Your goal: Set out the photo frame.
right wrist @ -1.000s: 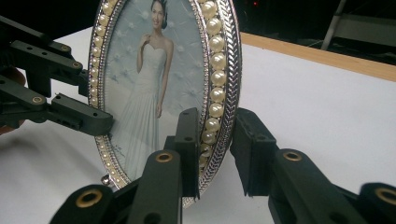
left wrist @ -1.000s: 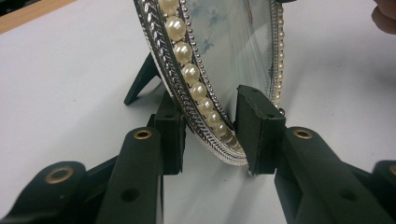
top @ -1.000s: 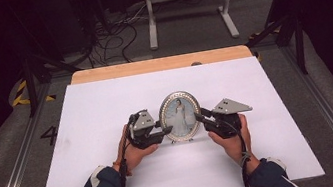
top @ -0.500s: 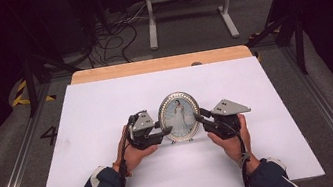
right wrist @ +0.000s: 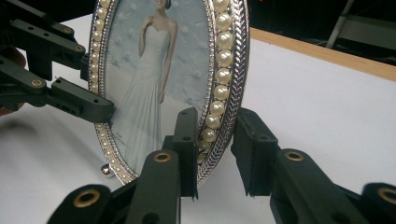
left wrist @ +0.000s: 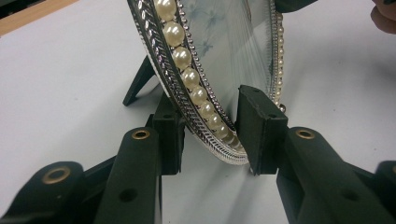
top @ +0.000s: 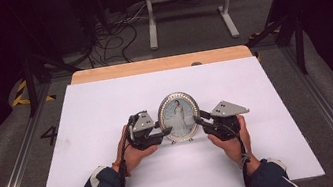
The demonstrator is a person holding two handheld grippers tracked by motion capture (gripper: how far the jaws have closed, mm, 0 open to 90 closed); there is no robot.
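An oval silver picture frame (top: 178,116) with a pearl rim and a photo of a person in a white gown stands upright on the white table top (top: 106,108). My left gripper (top: 164,132) is shut on the frame's lower left rim (left wrist: 205,116), one pad behind it and one in front. My right gripper (top: 198,119) is shut on the lower right rim (right wrist: 222,107) in the same way. The frame's black easel leg (left wrist: 137,81) rests on the table behind it. In the right gripper view the left gripper's jaws (right wrist: 88,105) reach in at the frame's far side.
A wooden strip (top: 160,64) runs along the table's far edge. Past it are cables and a white metal stand (top: 188,4) on the dark floor. A metal rail (top: 14,168) borders each side of the table.
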